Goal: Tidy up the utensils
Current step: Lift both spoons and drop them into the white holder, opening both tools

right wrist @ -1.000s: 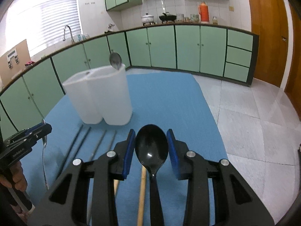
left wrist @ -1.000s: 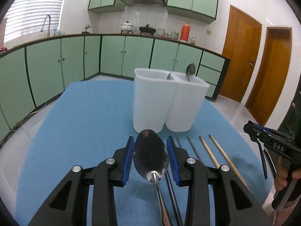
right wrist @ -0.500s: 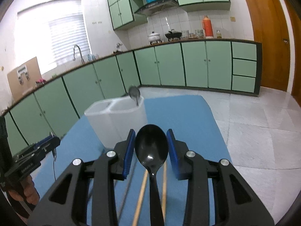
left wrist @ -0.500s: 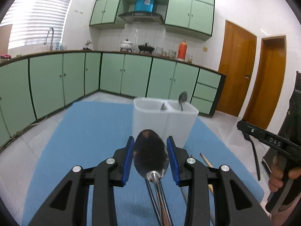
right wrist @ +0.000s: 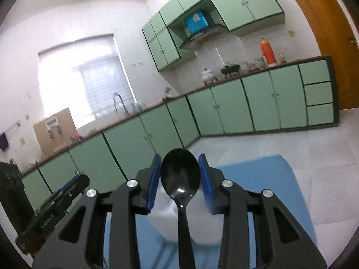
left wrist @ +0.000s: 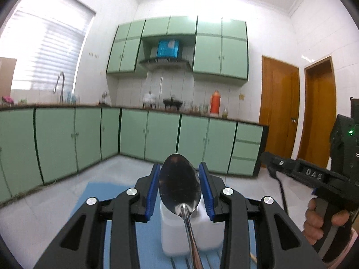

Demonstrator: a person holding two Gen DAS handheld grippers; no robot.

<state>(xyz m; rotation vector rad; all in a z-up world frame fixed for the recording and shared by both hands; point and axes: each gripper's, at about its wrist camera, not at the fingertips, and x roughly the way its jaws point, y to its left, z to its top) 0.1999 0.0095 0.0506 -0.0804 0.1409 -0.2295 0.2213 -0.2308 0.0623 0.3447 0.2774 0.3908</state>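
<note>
My left gripper (left wrist: 179,188) is shut on a steel spoon (left wrist: 179,188), bowl up between the blue pads. The white two-compartment holder (left wrist: 170,239) stands on the blue mat just beyond and below it, mostly hidden by the spoon. My right gripper (right wrist: 179,185) is shut on a black plastic spoon (right wrist: 179,174), bowl up. The same white holder (right wrist: 202,231) sits below and behind it. The right gripper also shows at the right edge of the left wrist view (left wrist: 298,170), the black spoon's handle hanging under it. The left gripper body shows at the lower left of the right wrist view (right wrist: 56,204).
Chopsticks (left wrist: 179,263) lie on the blue mat (left wrist: 96,192) in front of the holder, mostly hidden; a wooden tip (left wrist: 253,257) shows at right. Green kitchen cabinets, a counter and wooden doors ring the room.
Both grippers have risen and tilted upward with their spoons. The holder has dropped low in both views and the chopsticks have nearly left view.
</note>
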